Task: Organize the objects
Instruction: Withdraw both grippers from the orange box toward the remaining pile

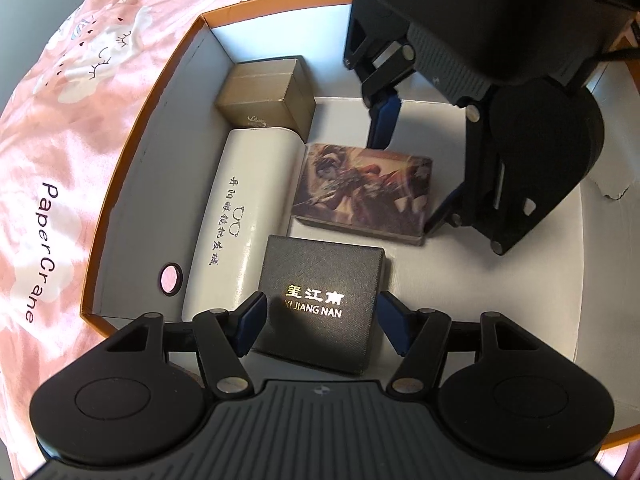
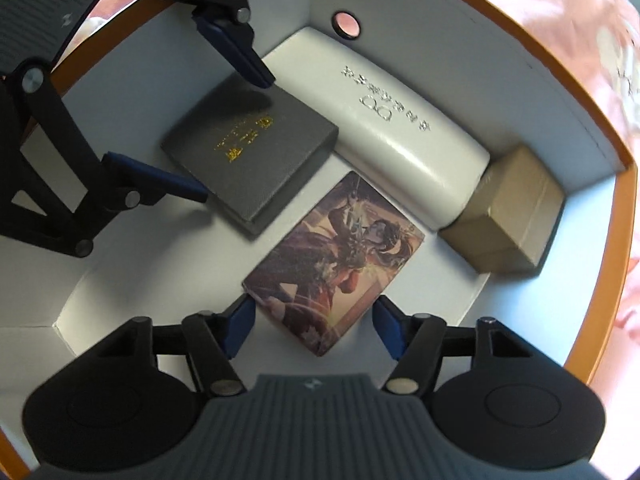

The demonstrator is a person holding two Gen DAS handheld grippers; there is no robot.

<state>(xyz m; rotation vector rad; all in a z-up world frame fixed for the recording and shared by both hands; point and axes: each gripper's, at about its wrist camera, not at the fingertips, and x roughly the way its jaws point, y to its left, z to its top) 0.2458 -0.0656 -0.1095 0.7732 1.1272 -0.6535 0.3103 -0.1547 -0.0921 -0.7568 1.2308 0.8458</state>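
4 items sit inside 1 orange-rimmed box (image 1: 188, 92), all on its white floor. 1 white glasses case (image 1: 244, 216) lies along the wall that has 1 round hole (image 1: 171, 278); take that case as the landmark. At one end of the case, touching it, sits 1 brown carton (image 1: 266, 94), tucked into the corner. Beside the case's long side lie 2 flat boxes: 1 black gift box (image 1: 324, 304) with gold lettering near the hole end, and 1 picture-printed box (image 1: 360, 192) nearer the carton end. The black gift box rests just beside the case; the printed box's corner comes up against the case in the left wrist view. The 2 flat boxes lie close to each other, a thin strip of floor showing between them.

Now the jaws. The left gripper (image 1: 322, 324) points down over the black gift box, its jaws wide, 1 blue pad on each side of the box; whether the pads actually touch the box edges I cannot tell. The right gripper (image 2: 314, 328) points down over the printed box, its jaws spread wide around that box's near end, gaps showing on both sides, gripping nothing.

Outside the box, 1 pink printed bedsheet (image 1: 60, 184) with "PaperCrane" lettering spreads around it.
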